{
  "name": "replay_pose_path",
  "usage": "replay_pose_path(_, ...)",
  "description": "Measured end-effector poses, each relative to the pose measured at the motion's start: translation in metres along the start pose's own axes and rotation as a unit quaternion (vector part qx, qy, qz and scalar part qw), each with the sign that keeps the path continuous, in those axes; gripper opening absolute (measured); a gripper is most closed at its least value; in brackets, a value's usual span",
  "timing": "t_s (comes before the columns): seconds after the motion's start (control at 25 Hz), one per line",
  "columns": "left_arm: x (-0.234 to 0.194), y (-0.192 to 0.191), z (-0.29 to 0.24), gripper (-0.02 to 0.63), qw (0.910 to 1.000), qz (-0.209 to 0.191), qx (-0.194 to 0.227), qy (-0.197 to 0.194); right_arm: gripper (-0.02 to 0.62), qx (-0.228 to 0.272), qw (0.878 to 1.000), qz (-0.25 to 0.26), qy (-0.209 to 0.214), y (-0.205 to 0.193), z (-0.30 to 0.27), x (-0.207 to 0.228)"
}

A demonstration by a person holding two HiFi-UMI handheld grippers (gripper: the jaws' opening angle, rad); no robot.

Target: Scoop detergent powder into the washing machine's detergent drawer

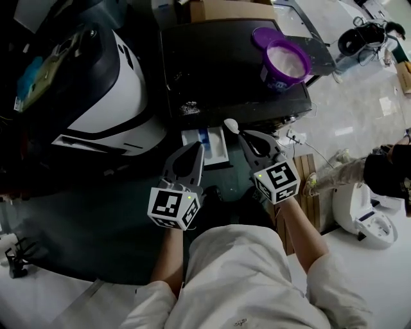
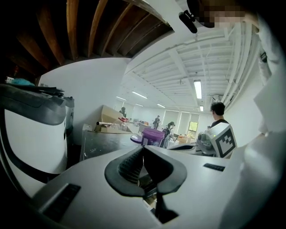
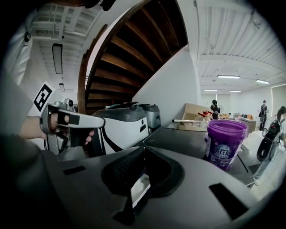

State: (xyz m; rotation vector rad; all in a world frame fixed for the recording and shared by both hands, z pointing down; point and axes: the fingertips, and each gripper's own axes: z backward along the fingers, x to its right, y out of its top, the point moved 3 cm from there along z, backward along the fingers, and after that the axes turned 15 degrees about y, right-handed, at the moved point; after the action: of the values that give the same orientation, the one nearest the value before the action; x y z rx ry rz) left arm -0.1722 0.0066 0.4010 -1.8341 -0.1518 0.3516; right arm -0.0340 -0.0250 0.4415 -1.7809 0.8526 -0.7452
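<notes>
A purple detergent tub stands open with white powder on the dark washing machine top; it also shows in both gripper views. Its lid lies just behind it. Below the machine's front edge the white detergent drawer is pulled out. My right gripper is shut on a white scoop, whose bowl hangs just right of the drawer. My left gripper hovers over the drawer's near left side, jaws shut and empty.
A white-and-black appliance stands left of the washing machine. A cardboard box sits at the back. A white plug and cables, a wooden stand and a white device are on the right. People stand far off.
</notes>
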Motion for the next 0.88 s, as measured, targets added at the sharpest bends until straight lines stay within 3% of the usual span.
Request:
replay_pose_path(0.44,0.010,0.042,-0.013,0.020,0.9983,-0.041,0.037,-0.020,0.009,0.048,0.998,0.006,-0.026,0.063,0.023,0.009)
replay_pose_path(0.88,0.019,0.075,-0.011,0.020,0.9961,-0.058,0.063,-0.023,0.009,0.079,0.996,0.023,-0.032,0.104,0.047,0.003)
